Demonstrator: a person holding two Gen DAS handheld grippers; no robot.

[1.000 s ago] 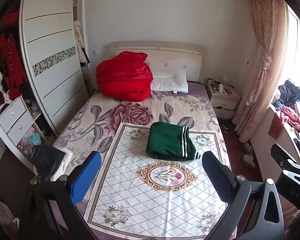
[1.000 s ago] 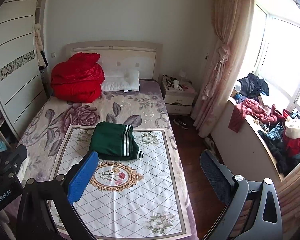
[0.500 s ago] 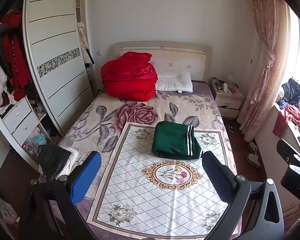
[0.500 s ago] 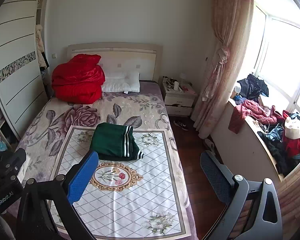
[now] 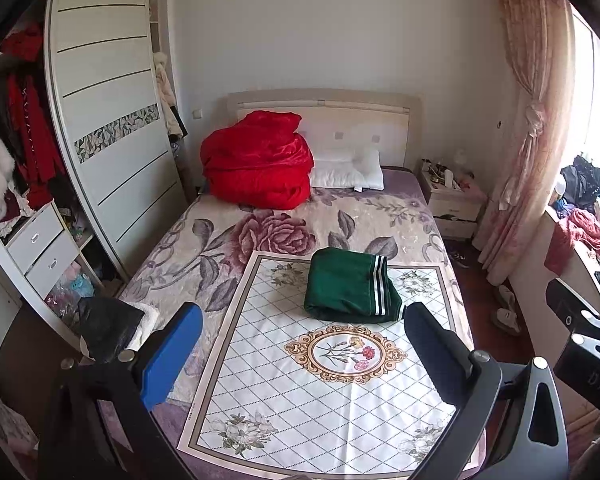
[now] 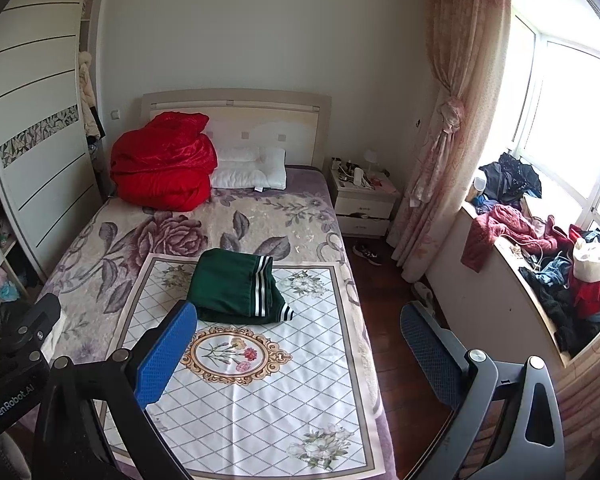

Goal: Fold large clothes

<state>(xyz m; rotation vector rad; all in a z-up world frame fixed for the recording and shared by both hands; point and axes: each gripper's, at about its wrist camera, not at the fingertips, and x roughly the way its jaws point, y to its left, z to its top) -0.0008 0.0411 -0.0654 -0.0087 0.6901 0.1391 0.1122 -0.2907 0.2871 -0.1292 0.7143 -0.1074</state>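
Left gripper [image 5: 300,344] and right gripper [image 6: 298,344] both have jaws spread wide, nothing held, raised above the foot of the bed [image 5: 224,232]. Green garment [image 5: 350,288] with white stripes sits already folded into a compact bundle on the patterned white mat [image 5: 300,392], toward its far end, well clear of both grippers. Judgement: soft, thick knit, light but floppy, layers will slide apart if lifted by one corner. Better to pinch through all the layers at the two opposite folded edges, one gripper per side. Left view shows the open wardrobe [image 5: 100,120] with hanging clothes and a dark heap beside the bed. Only the right view shows the window ledge [image 6: 512,276] fully, piled with loose clothes [image 6: 548,248], probably the next items.
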